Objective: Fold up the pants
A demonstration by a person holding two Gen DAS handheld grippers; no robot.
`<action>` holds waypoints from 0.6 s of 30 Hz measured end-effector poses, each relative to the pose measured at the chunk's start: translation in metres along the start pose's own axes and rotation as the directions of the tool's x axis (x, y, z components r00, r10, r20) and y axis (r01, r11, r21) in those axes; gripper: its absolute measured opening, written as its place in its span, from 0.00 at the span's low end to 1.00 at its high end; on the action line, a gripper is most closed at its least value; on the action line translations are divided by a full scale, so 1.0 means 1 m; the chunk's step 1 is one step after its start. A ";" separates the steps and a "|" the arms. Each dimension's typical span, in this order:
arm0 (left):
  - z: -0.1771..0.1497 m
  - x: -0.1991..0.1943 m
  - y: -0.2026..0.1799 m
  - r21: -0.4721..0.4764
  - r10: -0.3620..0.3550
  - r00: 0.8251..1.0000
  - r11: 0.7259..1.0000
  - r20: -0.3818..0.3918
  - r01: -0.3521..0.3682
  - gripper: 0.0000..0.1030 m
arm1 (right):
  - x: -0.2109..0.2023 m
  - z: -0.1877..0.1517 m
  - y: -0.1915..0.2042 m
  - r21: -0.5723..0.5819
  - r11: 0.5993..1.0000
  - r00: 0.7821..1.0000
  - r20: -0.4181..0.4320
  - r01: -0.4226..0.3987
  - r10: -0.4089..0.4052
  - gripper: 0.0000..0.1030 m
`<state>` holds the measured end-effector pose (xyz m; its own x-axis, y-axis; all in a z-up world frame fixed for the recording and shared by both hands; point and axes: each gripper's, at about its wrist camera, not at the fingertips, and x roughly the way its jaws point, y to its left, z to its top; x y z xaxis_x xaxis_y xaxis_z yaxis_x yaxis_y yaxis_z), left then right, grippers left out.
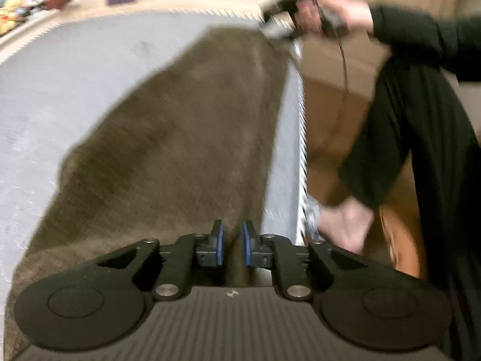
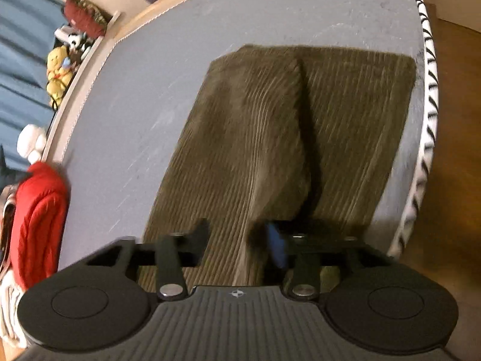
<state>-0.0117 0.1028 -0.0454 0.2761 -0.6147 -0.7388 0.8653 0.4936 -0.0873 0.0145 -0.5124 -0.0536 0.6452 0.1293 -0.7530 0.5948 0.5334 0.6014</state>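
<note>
Left gripper [image 1: 231, 240] sits lowest in its own view, blue pads [image 1: 221, 242] a narrow gap apart, nothing pinched between them; brown cloth shows behind the gap. Pants [image 1: 180, 135], olive-brown corduroy, lie on the grey mattress [image 1: 60, 90], long axis running straight away from the left fingers toward the mattress's far right corner. At that far end the right gripper [image 1: 279, 27], held in a hand [image 1: 345, 15], hovers at the pants' edge beside the striped mattress trim [image 1: 300, 120].

From the right wrist view, the right gripper [image 2: 237, 240] has jaws about half apart, with a raised ridge of corduroy between them; the blue pad [image 2: 276, 246] is close to the cloth, contact blurred, grip not confirmed. Pants [image 2: 360, 105] here lie already doubled, one layer humped over another, near the trim [image 2: 427, 105].

Judgement: each gripper is at one end of the long axis, so the next fold likely carries one end toward the other.
</note>
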 end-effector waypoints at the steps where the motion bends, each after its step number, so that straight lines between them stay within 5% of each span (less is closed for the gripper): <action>1: 0.004 -0.003 0.004 -0.027 0.013 0.999 1.000 0.036 -0.012 0.29 | 0.005 0.006 -0.004 0.005 1.000 1.000 0.016 -0.001 0.001 0.49; 5: 0.017 -0.009 0.007 -0.069 0.084 0.987 0.995 0.135 -0.075 0.33 | 0.018 0.029 -0.030 0.103 0.995 0.998 0.062 -0.018 0.012 0.48; 12: 0.020 0.000 0.002 -0.053 0.155 0.981 0.987 0.117 -0.150 0.33 | 0.029 0.044 -0.042 0.159 0.985 0.996 0.073 -0.068 0.057 0.48; 18: 0.017 -0.002 0.004 -0.047 0.186 0.975 0.982 0.120 -0.181 0.33 | -0.015 0.064 -0.045 0.104 0.995 0.970 0.242 0.013 -0.037 0.49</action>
<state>-0.0012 0.0955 -0.0332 0.4799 -0.5815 -0.6569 0.7801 0.6254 0.0163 0.0086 -0.5920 -0.0523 0.7192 -0.0966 -0.6880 0.6494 0.4454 0.6163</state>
